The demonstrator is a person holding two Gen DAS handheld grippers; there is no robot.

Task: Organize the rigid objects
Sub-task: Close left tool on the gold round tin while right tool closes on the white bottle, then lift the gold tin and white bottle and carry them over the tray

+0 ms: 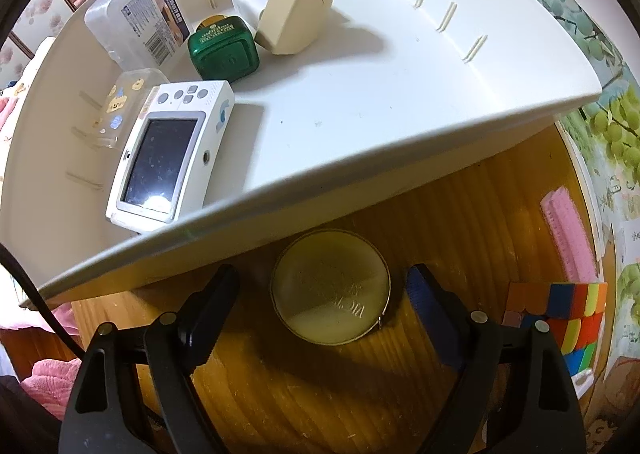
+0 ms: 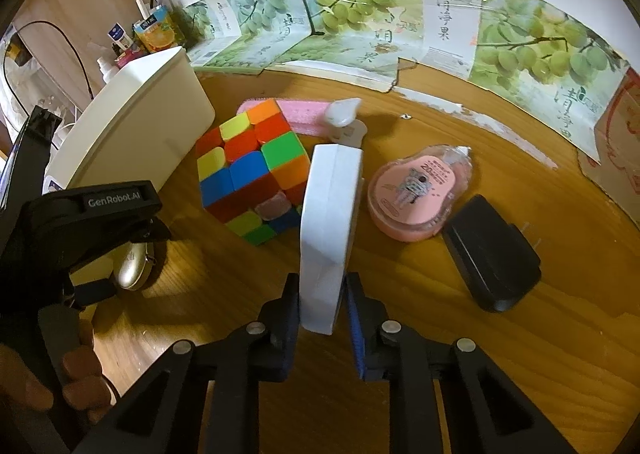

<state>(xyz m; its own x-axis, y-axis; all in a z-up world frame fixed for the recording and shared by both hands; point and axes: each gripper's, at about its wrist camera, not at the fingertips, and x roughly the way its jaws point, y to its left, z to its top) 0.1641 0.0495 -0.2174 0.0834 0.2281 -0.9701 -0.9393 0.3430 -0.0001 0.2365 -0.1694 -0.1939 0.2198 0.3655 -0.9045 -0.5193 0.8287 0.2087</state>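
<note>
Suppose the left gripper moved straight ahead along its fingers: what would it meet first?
The round gold tin on the wooden table, lying between the open fingers of the left gripper. Just beyond it stands the near wall of the white tray; how high the gripper hangs over the tin is unclear.

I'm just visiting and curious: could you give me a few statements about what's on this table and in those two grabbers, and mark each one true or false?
1. The right gripper has its jaws shut on a white slab-shaped object. True.
2. The left gripper is holding the round gold case. False: its jaws stand open on either side of the case, which lies on the wooden table.
3. The colour cube sits inside the white tray. False: it is on the table beside the tray.
4. A green box lies in the tray. True.
5. The pink tape dispenser lies next to a black adapter. True.
</note>
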